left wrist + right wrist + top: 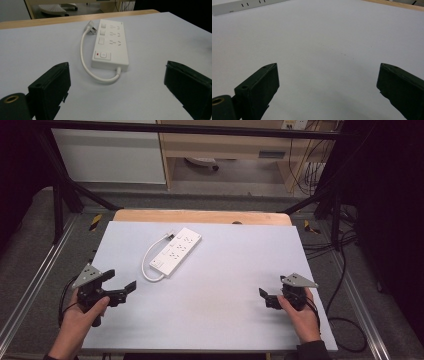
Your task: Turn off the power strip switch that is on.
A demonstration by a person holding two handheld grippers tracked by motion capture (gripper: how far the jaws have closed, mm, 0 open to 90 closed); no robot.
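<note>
White power strip [176, 251] with short looped cord [148, 264] lies diagonal, upper-left centre of pale grey table [225, 290], left gripper [120, 285] near it, right gripper [264, 296] well apart, both jaws spread, empty; wooden cabinet [225, 145] behind.

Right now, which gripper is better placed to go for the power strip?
Left. The left gripper sits open near the power strip, which lies straight ahead between its jaws. The right gripper, also open, is farther off across bare table.
</note>
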